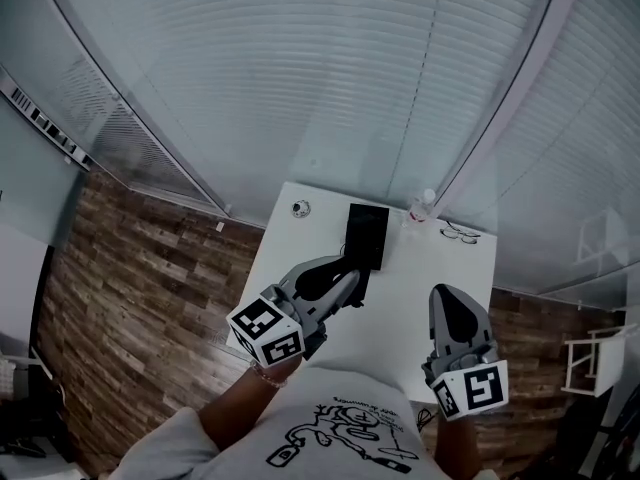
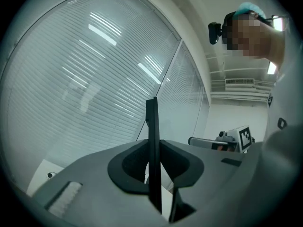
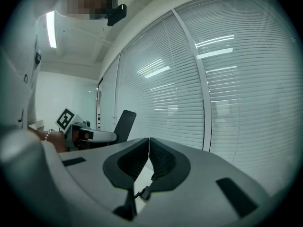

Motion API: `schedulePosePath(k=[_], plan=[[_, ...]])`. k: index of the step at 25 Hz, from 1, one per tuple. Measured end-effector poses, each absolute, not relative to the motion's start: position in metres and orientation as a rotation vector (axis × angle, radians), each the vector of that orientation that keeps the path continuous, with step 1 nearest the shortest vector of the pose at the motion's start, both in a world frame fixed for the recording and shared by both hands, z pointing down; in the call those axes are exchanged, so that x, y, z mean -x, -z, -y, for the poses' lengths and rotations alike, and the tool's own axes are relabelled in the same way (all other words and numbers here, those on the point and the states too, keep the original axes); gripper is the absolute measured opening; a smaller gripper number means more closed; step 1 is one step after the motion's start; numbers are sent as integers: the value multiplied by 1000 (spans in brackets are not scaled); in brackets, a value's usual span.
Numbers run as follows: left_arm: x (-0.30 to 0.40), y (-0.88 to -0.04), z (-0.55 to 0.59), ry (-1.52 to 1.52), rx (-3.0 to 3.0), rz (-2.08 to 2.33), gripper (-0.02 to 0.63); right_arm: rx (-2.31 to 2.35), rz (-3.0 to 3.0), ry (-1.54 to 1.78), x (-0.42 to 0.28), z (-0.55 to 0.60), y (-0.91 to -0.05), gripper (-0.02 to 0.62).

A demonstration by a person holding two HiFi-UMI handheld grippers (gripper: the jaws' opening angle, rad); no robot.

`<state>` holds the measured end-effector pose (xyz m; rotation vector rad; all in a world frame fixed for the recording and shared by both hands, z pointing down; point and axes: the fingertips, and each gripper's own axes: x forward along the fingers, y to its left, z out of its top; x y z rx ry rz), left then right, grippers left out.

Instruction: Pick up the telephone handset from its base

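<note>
Slatted glass walls close in the white table (image 1: pixel 300 248), and your left gripper (image 1: pixel 350 280) hangs over its middle. Its 2 jaws are set narrow and pinch the telephone handset (image 1: pixel 367 234), a flat black slab. In the left gripper view the slab stands edge-on between the pads, gripped near its lower end, with most of its length sticking out past the jaws. Seen against the blinds from both gripper views, it looks to be clear of the table, so the pick-up seems all but made. I cannot make out the base in any view; it may sit under your left gripper.

Hold that squeeze as it is: the grip is low on a long, thin piece, so any slackening could let it swing or slip. Carry it without rolling your wrist, so the slab stays square between the pads. No cord shows, but raise it gently in case 1 trails below.

Your right gripper (image 1: pixel 450 296) is empty, its jaws pressed together, well apart from the handset. Leave it there, away from the bottle (image 1: pixel 425 206) and the glasses (image 1: pixel 460 233) at the far edge.
</note>
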<state>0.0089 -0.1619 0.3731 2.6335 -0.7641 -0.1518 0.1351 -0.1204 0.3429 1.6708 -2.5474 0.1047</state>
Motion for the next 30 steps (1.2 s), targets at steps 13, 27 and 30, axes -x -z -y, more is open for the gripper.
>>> schedulePosePath(k=[13, 27, 30], plan=[[-5, -324, 127, 217, -2753, 764, 67, -1656, 2575, -23, -130, 110, -319, 6], [-7, -324, 120, 224, -2793, 780, 67, -1626, 2574, 12, -131, 110, -321, 6], [-8, -325, 120, 224, -2791, 779, 67, -1616, 2572, 8, -130, 109, -322, 6]])
